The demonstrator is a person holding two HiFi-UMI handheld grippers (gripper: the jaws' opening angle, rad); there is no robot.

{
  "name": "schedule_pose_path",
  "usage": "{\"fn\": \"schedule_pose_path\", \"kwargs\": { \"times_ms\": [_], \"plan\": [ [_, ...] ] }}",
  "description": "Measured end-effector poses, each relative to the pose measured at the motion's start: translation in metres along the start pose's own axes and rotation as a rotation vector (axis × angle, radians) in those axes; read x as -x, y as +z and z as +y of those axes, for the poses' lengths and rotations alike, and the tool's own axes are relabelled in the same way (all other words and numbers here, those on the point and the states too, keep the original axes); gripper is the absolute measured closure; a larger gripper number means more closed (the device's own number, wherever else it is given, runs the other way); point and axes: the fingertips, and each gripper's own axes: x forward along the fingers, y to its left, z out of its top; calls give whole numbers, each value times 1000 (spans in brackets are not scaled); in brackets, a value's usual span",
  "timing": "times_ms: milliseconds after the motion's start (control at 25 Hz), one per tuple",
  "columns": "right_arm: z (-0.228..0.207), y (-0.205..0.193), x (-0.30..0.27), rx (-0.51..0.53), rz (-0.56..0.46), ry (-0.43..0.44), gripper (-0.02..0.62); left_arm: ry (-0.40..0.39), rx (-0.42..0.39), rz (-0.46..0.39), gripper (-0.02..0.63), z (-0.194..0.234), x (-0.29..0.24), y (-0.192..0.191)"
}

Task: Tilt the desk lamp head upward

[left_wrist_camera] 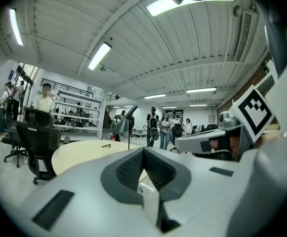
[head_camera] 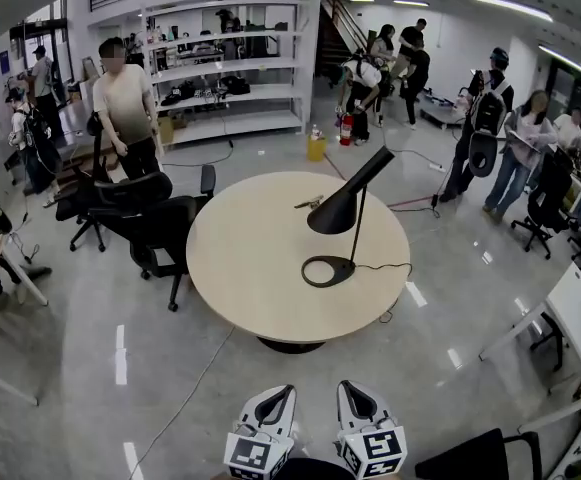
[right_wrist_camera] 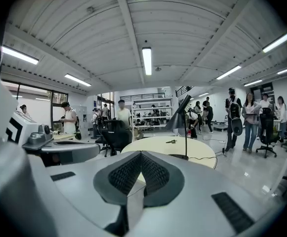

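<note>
Hanging back from the round table [head_camera: 240, 268], the left claw [head_camera: 286, 393] and right claw [head_camera: 348, 390] are both closed on nothing, so the approach is not yet begun. Next, one claw must reach the desk lamp [head_camera: 342, 208], standing right of the table's centre, and open. Only the head view shows its ring base [head_camera: 328, 270] whole; the gripper views show the pads [right_wrist_camera: 126, 174] meeting.

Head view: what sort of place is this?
Likely an open lab or workshop-style office: a round table with office chairs beside it, stocked shelves along the back wall, and people standing about.
</note>
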Motion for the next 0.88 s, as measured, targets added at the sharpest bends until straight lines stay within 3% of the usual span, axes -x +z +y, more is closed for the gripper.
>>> {"fn": "schedule_pose_path", "kwargs": {
  "times_ms": [280, 680, 880],
  "plan": [
    [25, 20, -48, 12, 2, -67, 580, -52, 14, -25, 560, 60, -6, 14],
    [47, 23, -87, 5, 20, -105, 580, -81, 65, -33, 560, 112, -6, 12],
    [29, 24, -98, -15, 7, -97, 580, -75, 70, -26, 560, 112, -26, 13]
  ]
}}
